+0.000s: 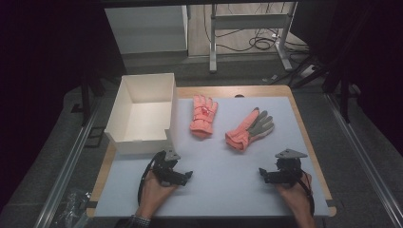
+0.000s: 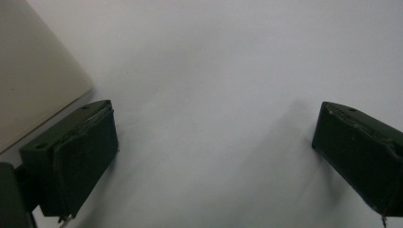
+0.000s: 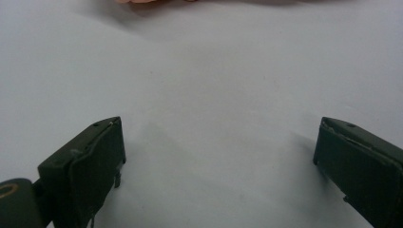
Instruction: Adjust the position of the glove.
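Near the table's front edge both the left gripper (image 1: 186,176) and right gripper (image 1: 263,174) rest with jaws apart and empty, seemingly before the first reach: likely forward to the pink gloves (image 1: 203,116), bound for the white box (image 1: 140,112).

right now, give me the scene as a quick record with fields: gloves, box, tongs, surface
gloves: two coral gloves; the left glove lies flat near the box, the right glove lies slanted with a grey palm patch showing
box: open white box at the table's left edge, nothing seen inside
left tongs: open, nothing between the jaws, held low over the sheet just in front of the box
right tongs: open, nothing between the jaws, short of the right glove
surface: white sheet over a wooden table
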Demonstrator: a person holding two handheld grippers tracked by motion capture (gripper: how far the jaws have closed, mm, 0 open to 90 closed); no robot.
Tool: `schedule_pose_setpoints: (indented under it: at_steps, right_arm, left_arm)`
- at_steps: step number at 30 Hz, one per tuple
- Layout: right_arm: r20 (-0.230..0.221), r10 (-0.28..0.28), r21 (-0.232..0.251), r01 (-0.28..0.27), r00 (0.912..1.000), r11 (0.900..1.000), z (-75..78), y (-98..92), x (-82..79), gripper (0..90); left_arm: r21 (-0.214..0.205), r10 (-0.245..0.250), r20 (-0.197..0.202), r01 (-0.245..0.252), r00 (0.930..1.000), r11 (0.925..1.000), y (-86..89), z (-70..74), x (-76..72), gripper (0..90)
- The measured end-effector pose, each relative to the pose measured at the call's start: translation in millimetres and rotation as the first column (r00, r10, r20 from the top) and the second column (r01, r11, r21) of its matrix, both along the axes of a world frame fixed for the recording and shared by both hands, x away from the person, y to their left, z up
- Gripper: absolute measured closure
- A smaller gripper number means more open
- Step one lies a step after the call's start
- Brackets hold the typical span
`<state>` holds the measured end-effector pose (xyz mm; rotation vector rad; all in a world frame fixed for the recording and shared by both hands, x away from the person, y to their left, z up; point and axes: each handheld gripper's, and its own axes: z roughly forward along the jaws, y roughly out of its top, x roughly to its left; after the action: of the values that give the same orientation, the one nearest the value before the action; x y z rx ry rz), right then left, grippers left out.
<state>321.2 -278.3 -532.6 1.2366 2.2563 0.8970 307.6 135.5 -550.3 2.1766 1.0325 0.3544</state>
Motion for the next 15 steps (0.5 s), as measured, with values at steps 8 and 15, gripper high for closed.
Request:
schedule_pose_setpoints:
  at_steps: [8, 15]
  right_arm:
    - [-0.003, 0.000, -0.003, 0.000, 1.0000, 1.0000, 0.4, 0.3, 0.3, 3.4]
    - [-0.007, -0.008, -0.009, 0.008, 0.9999, 0.9999, 0.9, 1.3, 0.6, 3.0]
  left_arm:
    - [-0.001, 0.000, -0.001, 0.000, 1.0000, 1.0000, 0.1, 0.0, 0.1, 1.5]
    - [-0.001, 0.000, 0.000, 0.000, 1.0000, 1.0000, 0.1, 0.0, 0.1, 1.6]
